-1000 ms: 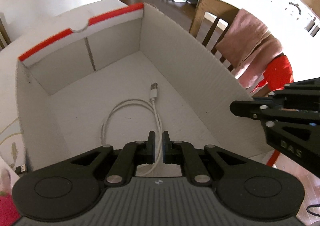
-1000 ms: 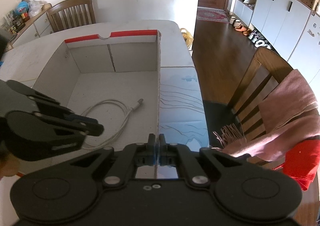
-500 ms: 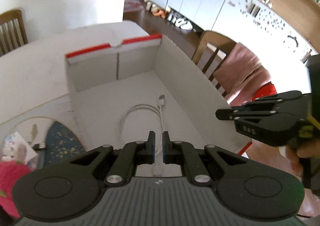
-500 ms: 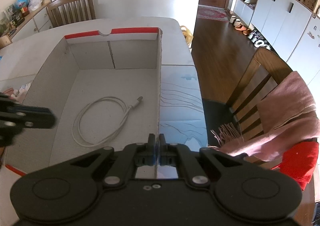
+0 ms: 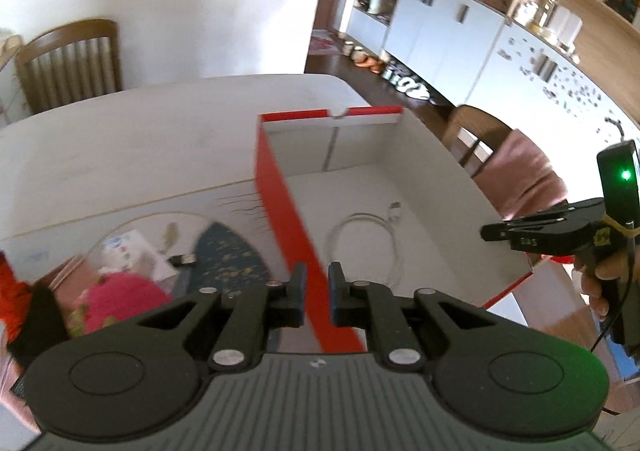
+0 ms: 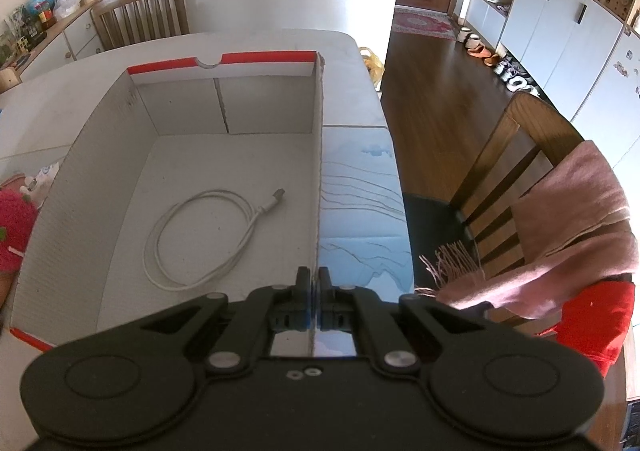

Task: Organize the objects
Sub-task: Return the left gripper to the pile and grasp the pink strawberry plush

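An open white cardboard box point(image 6: 224, 107) with red outer sides stands on the table point(image 5: 120, 151). A coiled white cable point(image 6: 262, 208) lies loose on its floor, also seen in the left wrist view point(image 5: 394, 208). My left gripper point(image 5: 317, 283) hangs above the box's left wall point(image 5: 280, 187), and its jaws are opening with nothing between them. My right gripper point(image 6: 314, 283) is shut on the top edge of the box's right wall point(image 6: 318, 171), near the front corner. It shows at the right of the left wrist view point(image 5: 490, 231), held by a hand.
Left of the box lie a pink plush toy point(image 5: 120, 299), a dark blue patterned item point(image 5: 228, 259) and a small black stick point(image 5: 182, 260). A wooden chair point(image 6: 516, 155) draped with a pink scarf point(image 6: 580, 211) and red cloth point(image 6: 592, 315) stands at the table's right edge.
My left gripper has risen out of the box and swung left over its left wall, and its jaws have parted slightly. The cable stays on the box floor. The right gripper has not moved.
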